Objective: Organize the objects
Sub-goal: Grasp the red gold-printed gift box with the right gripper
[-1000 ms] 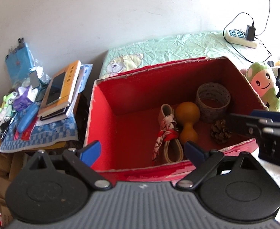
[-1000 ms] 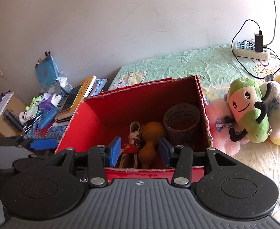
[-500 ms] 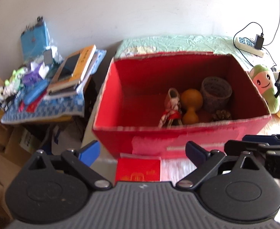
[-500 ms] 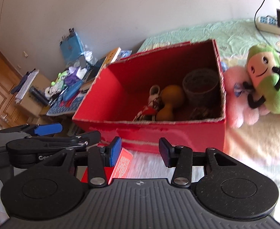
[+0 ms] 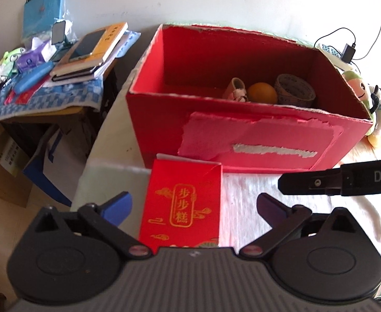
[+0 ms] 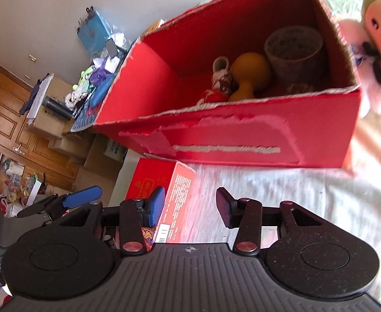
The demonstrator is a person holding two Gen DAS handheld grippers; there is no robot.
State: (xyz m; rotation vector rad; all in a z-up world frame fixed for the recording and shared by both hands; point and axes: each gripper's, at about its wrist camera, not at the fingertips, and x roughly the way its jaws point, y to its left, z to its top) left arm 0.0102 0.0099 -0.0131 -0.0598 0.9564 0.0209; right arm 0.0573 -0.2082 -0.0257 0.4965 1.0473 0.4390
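Left wrist view has the big red cardboard box [image 5: 242,140] filling most of the frame, sitting on the white bedcover [image 5: 268,189] with its open top facing up, which makes sense since that's clearly the collection bin here. Already inside, bunched toward its right end: a woven basket [image 5: 294,93], an orange gourd [image 5: 263,92] and a little knotted cloth thing [image 5: 236,92] next to it. My guess is they're crowded over there to leave the left half free for something flatter.

That something is probably the red gift packet [image 5: 182,208] with gold characters, lying flat on the cover right in front of the box, its far edge touching or nearly touching the box wall. It's the only loose item near both tools, so I read it as the next thing to go in.

The left gripper [image 5: 193,205] hangs over the packet with jaws spread wide, and they've just been opening further; the packet sits between the pads, but nothing's pressing on it yet. Wide makes sense, since the packet is broad.

The right gripper [image 6: 188,208] is about half spread and holding nothing. From its own camera the packet lies mostly under the left pad, so it looks more like backup than the grabber.
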